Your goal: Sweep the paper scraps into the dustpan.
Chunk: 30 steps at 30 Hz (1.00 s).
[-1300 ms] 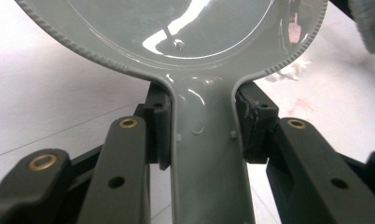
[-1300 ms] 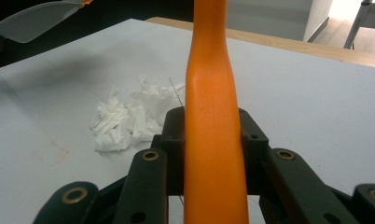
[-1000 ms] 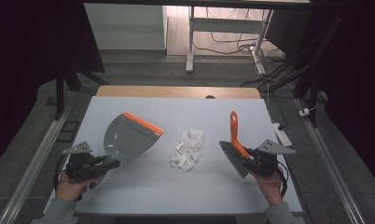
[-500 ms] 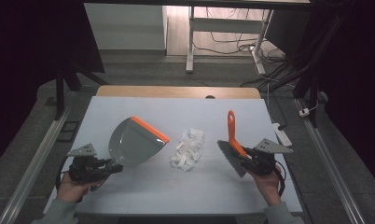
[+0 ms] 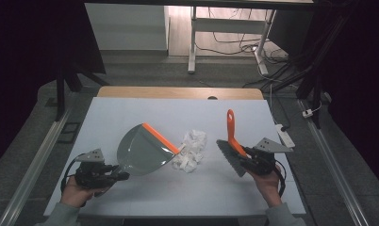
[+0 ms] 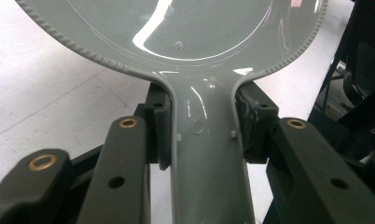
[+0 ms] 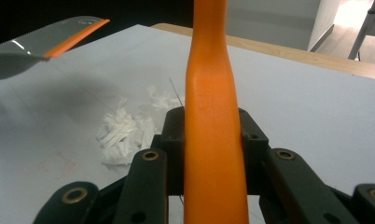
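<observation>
Pinching the grey dustpan by its handle, the left tongs should lower its orange lip flat beside the crumpled tissue mid-counter; the right tongs, clamping the brush, sweep toward it.

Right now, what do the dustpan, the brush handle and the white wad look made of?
Dustpan: looks like glossy grey moulded plastic, going by the sharp highlights and moulding marks; its orange lip may be rubber, hard to tell. Brush handle: orange plastic, matte and finely textured. White wad: crumpled tissue or paper, judging by soft creases and torn edges.
</observation>
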Each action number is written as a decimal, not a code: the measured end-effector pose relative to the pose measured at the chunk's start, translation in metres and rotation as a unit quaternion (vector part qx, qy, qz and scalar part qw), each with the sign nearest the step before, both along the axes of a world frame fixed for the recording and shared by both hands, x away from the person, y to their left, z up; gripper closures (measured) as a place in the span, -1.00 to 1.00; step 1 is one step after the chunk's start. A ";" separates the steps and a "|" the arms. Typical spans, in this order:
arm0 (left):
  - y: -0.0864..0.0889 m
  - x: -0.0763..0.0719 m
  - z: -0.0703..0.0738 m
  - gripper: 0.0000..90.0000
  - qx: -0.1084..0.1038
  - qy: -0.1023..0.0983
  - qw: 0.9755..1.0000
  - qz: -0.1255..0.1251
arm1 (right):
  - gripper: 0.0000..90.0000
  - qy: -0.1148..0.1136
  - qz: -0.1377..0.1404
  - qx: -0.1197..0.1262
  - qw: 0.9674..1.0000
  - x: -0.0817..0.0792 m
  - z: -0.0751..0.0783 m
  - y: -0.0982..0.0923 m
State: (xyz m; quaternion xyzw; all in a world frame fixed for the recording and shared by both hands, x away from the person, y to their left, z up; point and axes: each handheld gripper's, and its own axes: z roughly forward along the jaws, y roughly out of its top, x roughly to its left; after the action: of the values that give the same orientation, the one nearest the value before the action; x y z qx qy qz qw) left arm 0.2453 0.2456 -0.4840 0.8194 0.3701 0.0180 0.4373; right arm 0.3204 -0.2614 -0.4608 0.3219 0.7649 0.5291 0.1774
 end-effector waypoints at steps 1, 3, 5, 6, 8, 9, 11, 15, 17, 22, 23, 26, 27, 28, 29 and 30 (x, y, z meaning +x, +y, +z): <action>-0.001 0.000 0.000 0.36 0.003 0.001 1.000 -0.003 | 0.56 0.000 -0.001 0.000 1.000 0.000 0.000 0.000; -0.004 0.000 -0.002 0.36 0.008 0.001 1.000 -0.010 | 0.56 0.000 -0.003 0.000 1.000 0.001 0.000 0.000; -0.007 0.000 -0.003 0.36 0.010 0.004 1.000 -0.018 | 0.56 -0.001 -0.006 0.000 1.000 0.003 0.001 0.001; -0.009 0.000 -0.003 0.36 0.011 0.005 1.000 -0.022 | 0.56 -0.001 -0.007 -0.001 1.000 0.004 0.001 0.001; -0.011 0.000 -0.004 0.36 0.017 0.004 0.999 -0.029 | 0.56 -0.002 -0.011 -0.002 1.000 0.005 0.001 0.003; -0.011 0.000 -0.004 0.36 0.019 0.005 0.999 -0.031 | 0.56 -0.002 -0.012 -0.001 1.000 0.006 0.002 0.003; -0.012 0.000 -0.004 0.36 0.023 0.005 0.999 -0.037 | 0.56 -0.005 -0.011 -0.002 1.000 0.007 0.003 0.005; -0.014 0.001 -0.005 0.36 0.032 0.010 0.998 -0.047 | 0.56 -0.007 -0.013 -0.005 1.000 0.012 0.005 0.011; -0.015 0.001 -0.006 0.36 0.037 0.013 0.998 -0.051 | 0.56 -0.006 -0.014 -0.003 1.000 0.016 0.005 0.015; -0.017 0.002 -0.007 0.36 0.050 0.013 0.997 -0.058 | 0.56 -0.001 -0.016 -0.004 1.000 0.025 0.005 0.022; -0.018 0.002 -0.008 0.36 0.052 0.014 0.997 -0.058 | 0.56 0.001 -0.018 -0.004 1.000 0.028 0.005 0.024; -0.021 0.003 -0.009 0.36 0.060 0.017 0.996 -0.065 | 0.56 0.004 -0.018 -0.005 1.000 0.034 0.003 0.029; -0.022 0.003 -0.010 0.36 0.062 0.018 0.996 -0.068 | 0.56 0.005 -0.017 -0.009 1.000 0.035 0.003 0.030; -0.022 0.003 -0.010 0.36 0.062 0.017 0.995 -0.071 | 0.56 0.004 -0.018 -0.011 1.000 0.036 0.003 0.031; -0.023 0.002 -0.010 0.36 0.063 0.017 0.995 -0.073 | 0.56 0.004 -0.017 -0.011 1.000 0.037 0.003 0.032; -0.023 0.002 -0.010 0.36 0.064 0.016 0.995 -0.078 | 0.56 0.005 -0.016 -0.009 1.000 0.039 0.003 0.034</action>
State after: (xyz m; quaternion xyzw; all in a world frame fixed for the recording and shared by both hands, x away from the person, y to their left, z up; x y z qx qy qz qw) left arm 0.2473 0.2222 -0.4940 0.8724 0.3102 -0.0051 0.3778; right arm 0.3592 -0.2278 -0.4580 0.3351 0.7650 0.5178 0.1852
